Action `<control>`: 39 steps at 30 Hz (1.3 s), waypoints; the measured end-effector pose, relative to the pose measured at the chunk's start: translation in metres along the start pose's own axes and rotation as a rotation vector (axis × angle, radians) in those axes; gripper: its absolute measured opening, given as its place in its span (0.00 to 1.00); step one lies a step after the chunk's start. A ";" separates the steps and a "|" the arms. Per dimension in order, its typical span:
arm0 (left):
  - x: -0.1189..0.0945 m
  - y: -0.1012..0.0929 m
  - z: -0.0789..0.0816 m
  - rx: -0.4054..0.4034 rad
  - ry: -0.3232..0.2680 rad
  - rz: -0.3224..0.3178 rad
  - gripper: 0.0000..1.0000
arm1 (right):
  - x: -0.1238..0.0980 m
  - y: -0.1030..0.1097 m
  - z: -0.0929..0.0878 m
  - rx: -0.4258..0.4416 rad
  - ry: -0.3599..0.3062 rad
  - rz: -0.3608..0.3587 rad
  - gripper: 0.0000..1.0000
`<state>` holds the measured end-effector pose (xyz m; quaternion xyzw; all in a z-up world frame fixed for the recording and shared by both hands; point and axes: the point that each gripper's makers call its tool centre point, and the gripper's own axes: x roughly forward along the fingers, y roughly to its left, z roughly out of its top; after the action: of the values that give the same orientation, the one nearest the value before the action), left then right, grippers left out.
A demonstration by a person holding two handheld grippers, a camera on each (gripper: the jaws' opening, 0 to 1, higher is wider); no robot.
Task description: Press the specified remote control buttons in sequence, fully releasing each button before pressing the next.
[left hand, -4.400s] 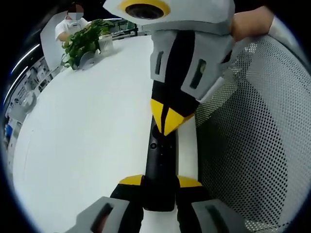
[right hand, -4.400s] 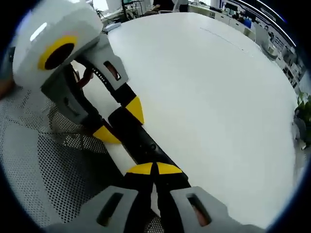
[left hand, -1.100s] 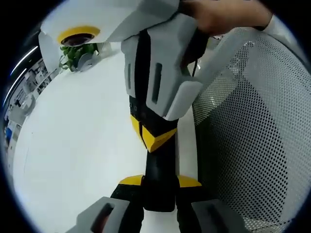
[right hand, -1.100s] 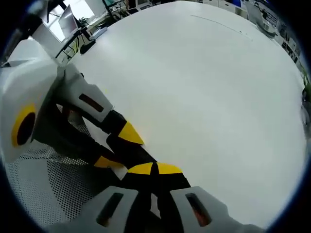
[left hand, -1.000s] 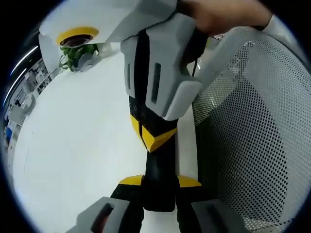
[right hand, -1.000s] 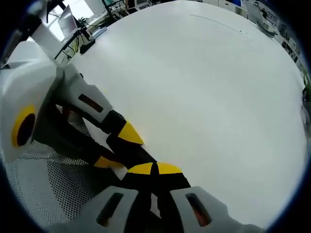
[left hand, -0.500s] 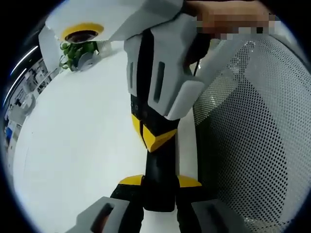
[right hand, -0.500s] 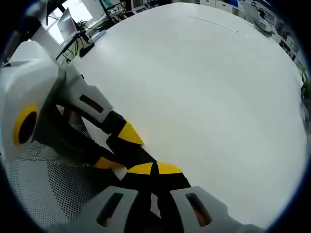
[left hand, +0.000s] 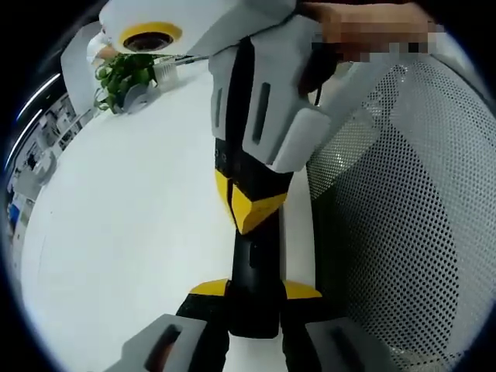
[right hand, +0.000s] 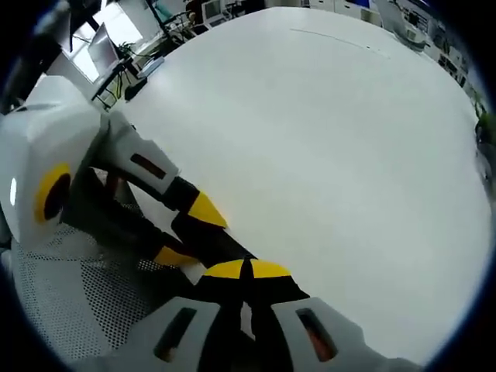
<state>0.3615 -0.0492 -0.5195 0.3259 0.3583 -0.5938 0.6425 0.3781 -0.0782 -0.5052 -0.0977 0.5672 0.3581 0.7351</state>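
Observation:
A slim black remote control is held over the edge of a white table. My left gripper is shut on its near end, one yellow-tipped jaw on each side. My right gripper comes down from above with its yellow tips shut together, their point resting on the remote's top face just beyond the left jaws. In the right gripper view the shut right gripper sits on the remote, while the left gripper clamps the remote from the left. The buttons are hidden under the tips.
A white mesh chair back stands close on the right of the left gripper view and at lower left of the right gripper view. A potted plant sits at the table's far end. A hand holds the right gripper. The table top is broad and white.
The right gripper's shut tips have drawn slightly up and away along the remote, leaving a little more black body showing in front of the left jaws. The left grip is unchanged.

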 end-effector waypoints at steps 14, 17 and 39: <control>-0.001 -0.001 0.000 -0.005 -0.001 0.001 0.24 | 0.002 0.006 -0.004 -0.001 -0.014 0.007 0.00; -0.001 -0.001 0.000 -0.006 -0.001 0.001 0.24 | 0.002 0.006 -0.002 0.004 -0.028 0.010 0.00; -0.001 0.000 0.000 -0.007 -0.001 -0.001 0.24 | 0.005 0.008 -0.005 -0.112 -0.035 -0.012 0.00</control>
<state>0.3610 -0.0491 -0.5188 0.3233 0.3600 -0.5929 0.6437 0.3698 -0.0734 -0.5095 -0.1356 0.5330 0.3866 0.7403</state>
